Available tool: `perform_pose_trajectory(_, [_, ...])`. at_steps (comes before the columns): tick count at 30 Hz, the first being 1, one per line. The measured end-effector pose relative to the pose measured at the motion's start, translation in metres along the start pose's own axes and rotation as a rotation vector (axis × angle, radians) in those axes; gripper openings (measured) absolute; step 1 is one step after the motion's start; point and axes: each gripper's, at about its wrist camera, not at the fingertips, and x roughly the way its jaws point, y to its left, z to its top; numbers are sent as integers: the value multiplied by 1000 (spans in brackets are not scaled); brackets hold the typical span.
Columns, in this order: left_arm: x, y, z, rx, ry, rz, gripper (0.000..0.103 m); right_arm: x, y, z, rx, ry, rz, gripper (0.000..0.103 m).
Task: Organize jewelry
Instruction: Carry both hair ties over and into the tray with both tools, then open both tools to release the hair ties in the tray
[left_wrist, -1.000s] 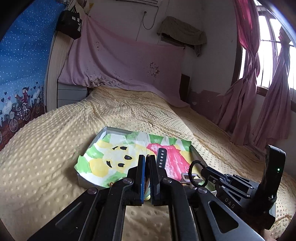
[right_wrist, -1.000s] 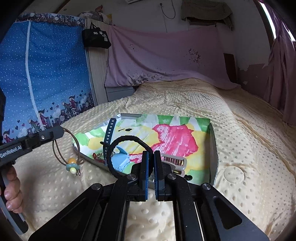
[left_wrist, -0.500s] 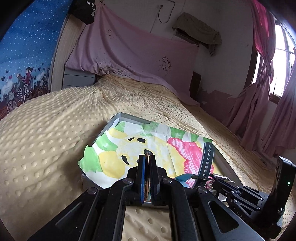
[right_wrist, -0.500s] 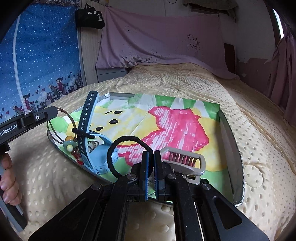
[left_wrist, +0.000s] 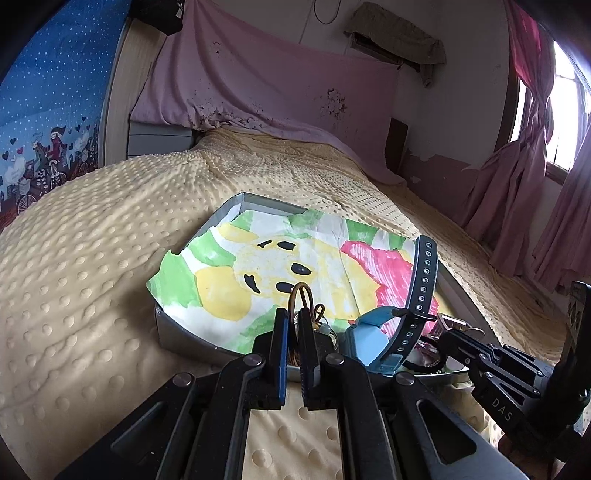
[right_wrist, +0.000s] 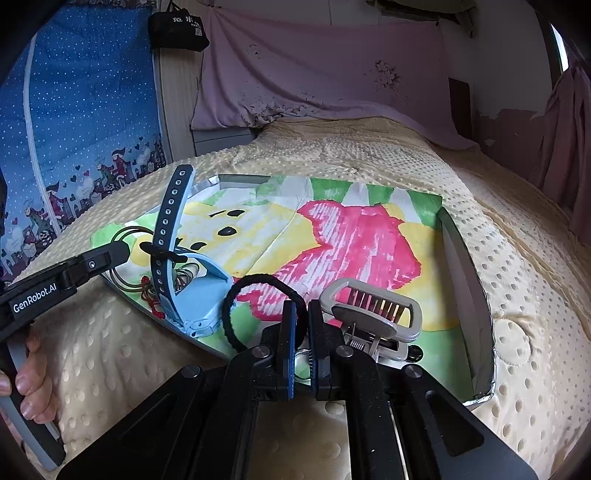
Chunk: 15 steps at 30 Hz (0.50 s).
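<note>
Left gripper (left_wrist: 291, 332) jaws pinching thin cord necklace (left_wrist: 301, 295); right gripper (right_wrist: 301, 325) jaws pinching black hair tie (right_wrist: 255, 280), both at tray's (right_wrist: 476, 280) near edge on bed (right_wrist: 517, 240). Probably light, limp, snag-prone; best gripped on cord, clear of beads.

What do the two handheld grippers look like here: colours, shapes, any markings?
Both are black, angular linkage frames with round rivets and blue-edged jaws. The left gripper carries white "GenRobot.AI" lettering and a grey handle. The right gripper has "DAS" on its side and an upright black rear part. No cables or sleeves show.
</note>
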Motion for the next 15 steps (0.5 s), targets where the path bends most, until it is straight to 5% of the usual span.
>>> perform_pose_trajectory(2, [-1,0,-1,-6,8,6,7,-3,-1,-1,1,-7,-2,8])
perform_pose_trajectory(6, [-7,0,-4,-16,4,10,17,-11,-1,-1,7,-35,0,27])
perform_pose_trajectory(10, [-21,-3,-5,-16,-43,35,61,-26,0,1,13,-78,-9,28])
perform_pose_trajectory(13, [-33,-6,-5,-8,-74,47,62,-38,0,2,15,-110,-22,29])
perform_pose_trajectory(15, [-41,-9,-7,-9,-83,54,63,-47,-1,2,17,-130,-31,38])
